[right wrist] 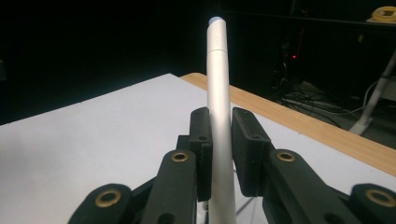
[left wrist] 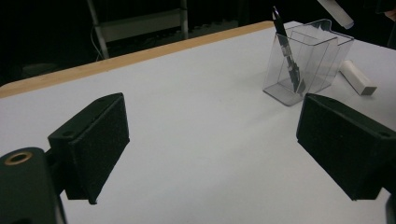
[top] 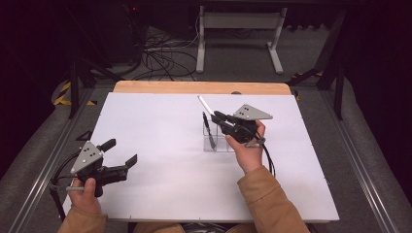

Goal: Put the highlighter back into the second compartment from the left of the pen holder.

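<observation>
The right tool (top: 217,116) clamps a slim silver pen (top: 205,105) above the clear plastic holder (top: 217,141) mid-table, so insertion seems underway; next, lower it tip-first into a free compartment. The left tool (top: 121,152) rests open, near left.

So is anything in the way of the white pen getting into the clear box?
Nothing visible blocks it. The right gripper holds the white pen just above the clear holder. A black pen already stands in one compartment, at the holder's left end in the high view; the rest looks free.
</observation>
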`<state>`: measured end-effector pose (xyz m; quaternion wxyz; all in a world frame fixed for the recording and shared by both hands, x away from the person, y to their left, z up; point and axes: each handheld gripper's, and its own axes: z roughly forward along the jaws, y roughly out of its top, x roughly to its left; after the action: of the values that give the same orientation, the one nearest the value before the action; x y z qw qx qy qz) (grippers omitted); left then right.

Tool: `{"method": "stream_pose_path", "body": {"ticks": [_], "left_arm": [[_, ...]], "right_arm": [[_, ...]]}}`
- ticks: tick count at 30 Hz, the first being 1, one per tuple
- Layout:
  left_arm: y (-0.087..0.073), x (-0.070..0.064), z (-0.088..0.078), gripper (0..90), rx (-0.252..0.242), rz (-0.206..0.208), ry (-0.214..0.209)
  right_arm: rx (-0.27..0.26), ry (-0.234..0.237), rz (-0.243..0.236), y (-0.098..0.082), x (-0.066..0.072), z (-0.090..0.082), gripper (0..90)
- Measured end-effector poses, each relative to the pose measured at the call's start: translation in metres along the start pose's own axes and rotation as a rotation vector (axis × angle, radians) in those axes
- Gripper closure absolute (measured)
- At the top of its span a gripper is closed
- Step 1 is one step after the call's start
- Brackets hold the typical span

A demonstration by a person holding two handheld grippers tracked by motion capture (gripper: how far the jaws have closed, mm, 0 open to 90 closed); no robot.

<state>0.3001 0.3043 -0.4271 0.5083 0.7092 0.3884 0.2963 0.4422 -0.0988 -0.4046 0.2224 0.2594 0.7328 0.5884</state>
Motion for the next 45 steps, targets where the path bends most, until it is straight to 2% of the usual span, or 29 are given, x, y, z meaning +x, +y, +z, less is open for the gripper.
{"method": "stream_pose_path", "body": {"ticks": [3,10,23,35,45], "left_arm": [[0.0,0.0,0.0,10.2,0.0,0.003,0.003],[0.0,0.0,0.001,10.2,0.002,0.005,0.002],[0.0,0.001,0.0,10.2,0.002,0.004,0.002],[-0.001,0.0,0.002,10.2,0.006,0.005,0.0],[-0.001,0.0,0.001,10.2,0.005,0.001,-0.001]], "right_arm": [[-0.007,-0.034,0.004,-0.004,-0.004,-0.001,79.2],[-0.009,-0.063,0.01,-0.007,-0.007,0.003,79.2],[-0.005,-0.072,0.015,-0.016,-0.004,0.013,79.2],[-0.001,-0.076,0.043,-0.029,-0.005,0.012,79.2],[0.0,-0.081,0.047,-0.032,-0.005,0.01,79.1]]}}
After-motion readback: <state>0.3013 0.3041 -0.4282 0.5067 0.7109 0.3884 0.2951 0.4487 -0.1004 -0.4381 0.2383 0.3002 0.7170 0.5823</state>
